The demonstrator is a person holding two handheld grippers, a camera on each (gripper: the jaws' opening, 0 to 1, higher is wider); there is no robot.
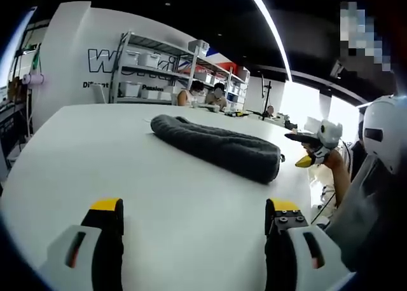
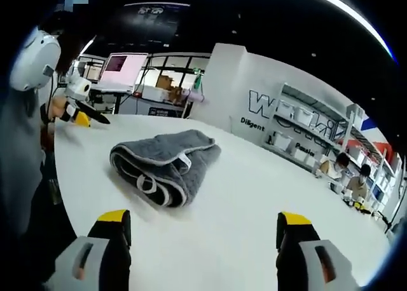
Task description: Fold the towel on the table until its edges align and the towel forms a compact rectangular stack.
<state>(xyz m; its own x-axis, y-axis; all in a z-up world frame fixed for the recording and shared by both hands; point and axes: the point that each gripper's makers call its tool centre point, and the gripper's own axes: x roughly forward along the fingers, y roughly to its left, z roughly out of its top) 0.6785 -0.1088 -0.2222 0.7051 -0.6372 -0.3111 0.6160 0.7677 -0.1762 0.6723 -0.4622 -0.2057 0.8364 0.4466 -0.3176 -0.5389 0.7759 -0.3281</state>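
A dark grey towel (image 1: 216, 148) lies folded into a thick bundle on the white table (image 1: 95, 151), some way beyond my left gripper (image 1: 196, 208), whose jaws stand open and empty above the tabletop. In the right gripper view the towel (image 2: 166, 164) shows its layered, light-trimmed edges at the near end and a small white tag. My right gripper (image 2: 203, 218) is open too, short of the towel, with nothing between its jaws. The right gripper (image 1: 315, 148) also appears past the towel's right end, held in a hand. The left gripper (image 2: 79, 110) shows at far left.
The person (image 1: 375, 176) in white stands at the table's edge. Metal shelves with white bins (image 1: 146, 75) line the back wall, and people sit at a far desk (image 1: 203, 95). Bare tabletop (image 2: 254, 189) stretches around the towel.
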